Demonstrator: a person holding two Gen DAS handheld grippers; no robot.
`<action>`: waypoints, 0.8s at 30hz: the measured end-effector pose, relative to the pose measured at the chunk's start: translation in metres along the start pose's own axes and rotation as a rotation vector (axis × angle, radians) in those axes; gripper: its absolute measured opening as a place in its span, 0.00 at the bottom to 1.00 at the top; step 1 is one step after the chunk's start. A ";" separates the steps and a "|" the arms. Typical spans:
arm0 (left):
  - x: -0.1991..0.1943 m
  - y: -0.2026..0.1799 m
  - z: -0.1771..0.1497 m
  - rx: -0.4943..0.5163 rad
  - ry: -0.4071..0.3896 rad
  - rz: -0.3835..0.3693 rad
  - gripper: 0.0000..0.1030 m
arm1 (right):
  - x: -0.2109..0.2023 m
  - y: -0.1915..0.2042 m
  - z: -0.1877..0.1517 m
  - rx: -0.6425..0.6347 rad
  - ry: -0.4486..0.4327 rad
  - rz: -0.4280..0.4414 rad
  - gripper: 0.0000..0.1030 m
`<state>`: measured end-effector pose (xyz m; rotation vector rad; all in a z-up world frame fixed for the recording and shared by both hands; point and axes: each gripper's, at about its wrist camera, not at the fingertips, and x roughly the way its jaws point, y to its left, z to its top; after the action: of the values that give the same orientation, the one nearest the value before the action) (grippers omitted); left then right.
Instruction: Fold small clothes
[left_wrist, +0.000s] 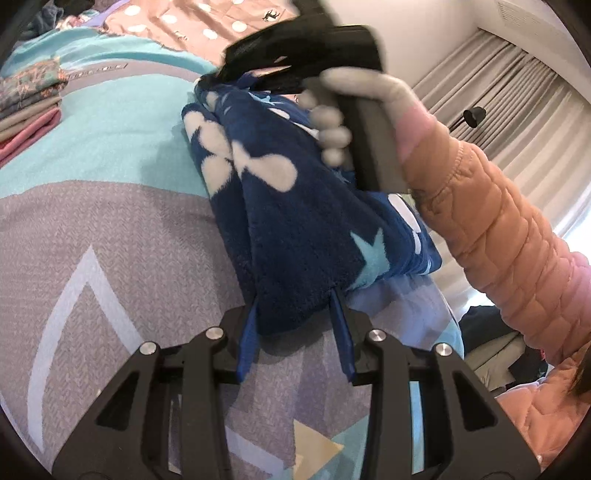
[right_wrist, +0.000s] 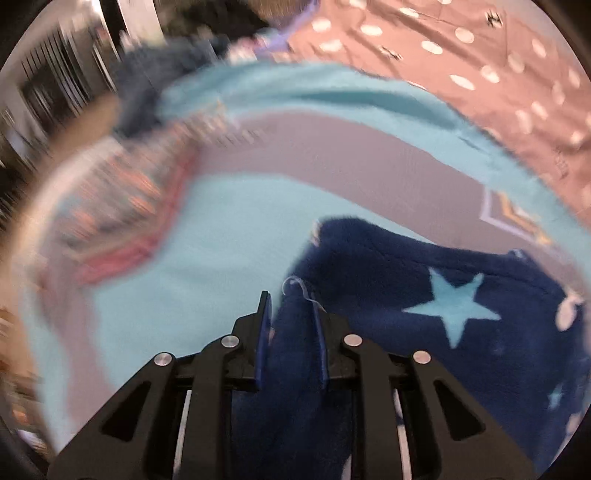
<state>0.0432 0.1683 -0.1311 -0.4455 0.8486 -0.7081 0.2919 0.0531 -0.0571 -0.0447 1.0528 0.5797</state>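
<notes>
A navy fleece garment (left_wrist: 295, 229) with pale stars and white blobs hangs bunched between both grippers above the bed. My left gripper (left_wrist: 295, 314) is shut on one end of it, fleece filling the gap between its blue fingers. My right gripper (right_wrist: 290, 314) is shut on the other end of the same garment (right_wrist: 424, 295). In the left wrist view the right gripper (left_wrist: 229, 74), held by a gloved hand, pinches the far end of the fleece. The right wrist view is motion-blurred.
A teal and grey patterned bedspread (left_wrist: 110, 155) lies under everything. A stack of folded clothes (left_wrist: 26, 110) sits at the far left; it also shows blurred in the right wrist view (right_wrist: 122, 221). A pink dotted fabric (left_wrist: 192, 22) lies at the back. Curtains (left_wrist: 517, 96) hang at right.
</notes>
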 end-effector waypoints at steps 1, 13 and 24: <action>-0.004 -0.003 -0.002 0.012 -0.019 -0.009 0.34 | -0.013 -0.002 -0.001 0.024 -0.015 0.092 0.22; -0.007 0.004 0.013 -0.070 -0.035 0.001 0.12 | -0.109 -0.011 -0.088 -0.008 -0.215 -0.090 0.48; -0.015 -0.002 -0.002 -0.011 -0.015 0.091 0.12 | -0.164 -0.092 -0.232 0.172 -0.248 -0.284 0.59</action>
<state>0.0338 0.1774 -0.1235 -0.4193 0.8539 -0.6158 0.0890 -0.1662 -0.0606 0.0278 0.8327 0.2287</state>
